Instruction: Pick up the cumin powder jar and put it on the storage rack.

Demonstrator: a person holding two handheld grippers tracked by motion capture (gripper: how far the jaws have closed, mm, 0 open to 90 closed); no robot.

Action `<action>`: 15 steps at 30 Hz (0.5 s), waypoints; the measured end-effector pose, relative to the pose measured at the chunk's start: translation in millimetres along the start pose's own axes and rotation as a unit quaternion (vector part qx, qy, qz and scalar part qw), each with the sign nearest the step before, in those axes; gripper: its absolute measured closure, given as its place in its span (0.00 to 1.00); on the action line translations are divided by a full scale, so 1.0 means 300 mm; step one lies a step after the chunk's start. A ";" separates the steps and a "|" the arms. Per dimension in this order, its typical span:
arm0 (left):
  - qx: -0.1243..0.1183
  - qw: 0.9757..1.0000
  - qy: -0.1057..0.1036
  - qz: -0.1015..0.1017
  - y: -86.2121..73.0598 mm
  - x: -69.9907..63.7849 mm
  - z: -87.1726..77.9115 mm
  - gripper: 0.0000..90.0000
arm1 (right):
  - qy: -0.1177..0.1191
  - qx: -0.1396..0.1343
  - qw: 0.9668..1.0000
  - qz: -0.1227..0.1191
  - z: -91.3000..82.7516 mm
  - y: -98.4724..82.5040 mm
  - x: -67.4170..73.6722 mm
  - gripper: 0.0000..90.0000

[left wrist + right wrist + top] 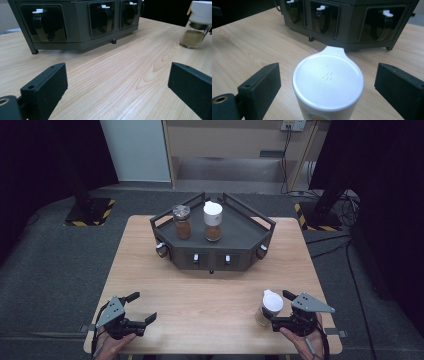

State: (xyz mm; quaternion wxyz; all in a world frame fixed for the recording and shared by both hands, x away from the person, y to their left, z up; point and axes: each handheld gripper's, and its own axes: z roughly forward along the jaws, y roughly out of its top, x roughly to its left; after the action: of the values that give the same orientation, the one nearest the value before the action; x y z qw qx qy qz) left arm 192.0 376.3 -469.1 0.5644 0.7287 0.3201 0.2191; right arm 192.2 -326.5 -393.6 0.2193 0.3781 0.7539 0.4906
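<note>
the right gripper (pixel 278 309) stands with its jaws spread to either side of a white-lidded jar (pixel 268 307), both pads clear of the lid in the right gripper view, where the jar (pixel 328 82) sits upright between them on the table (pixel 215 295) near its front right edge. the left gripper (pixel 141 307) rests at the front left corner, jaws wide with nothing but bare wood between them. behind, mid-table, a dark rack (pixel 240 227) carries two more jars, one clear-lidded (pixel 182 221) and one white-lidded (pixel 213 221), just beside each other.
</note>
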 end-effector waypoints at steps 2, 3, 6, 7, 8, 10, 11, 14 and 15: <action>0.000 1.000 0.000 0.000 0.000 0.000 0.000 0.01 | -0.001 0.006 1.000 -0.003 0.008 -0.001 0.002 0.08; -0.001 1.000 0.000 0.000 0.000 0.000 0.000 0.01 | 0.000 0.009 1.000 -0.003 0.012 0.000 0.002 0.09; 0.000 1.000 0.000 0.000 0.000 0.000 0.001 0.01 | 0.000 0.013 1.000 -0.002 0.019 0.000 0.005 0.10; 0.000 1.000 0.000 0.000 0.000 0.000 0.001 0.01 | -0.001 0.013 1.000 -0.003 0.022 0.000 0.005 0.11; 0.000 1.000 0.000 0.000 0.000 0.000 0.000 0.02 | -0.004 0.015 1.000 -0.003 0.024 0.001 0.006 0.12; 0.000 1.000 0.001 0.000 0.000 0.000 0.000 0.02 | -0.006 0.018 1.000 -0.002 0.030 0.001 0.008 0.16; -0.001 1.000 0.000 0.000 0.000 0.000 0.000 0.01 | -0.007 0.017 1.000 -0.001 0.031 -0.002 0.008 0.18; 0.000 1.000 0.000 0.000 0.000 0.000 0.000 0.01 | -0.010 0.021 1.000 -0.005 0.034 -0.003 0.014 0.28; -0.001 1.000 0.000 0.000 -0.001 0.001 0.000 0.02 | -0.011 0.021 1.000 -0.004 0.034 -0.005 0.015 0.30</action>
State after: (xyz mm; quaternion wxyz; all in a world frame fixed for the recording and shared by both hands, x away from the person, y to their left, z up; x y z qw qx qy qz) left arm 192.0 376.5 -469.3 0.5649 0.7282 0.3201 0.2195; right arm 196.1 -317.5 -399.0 0.2220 0.3847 0.7631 0.4694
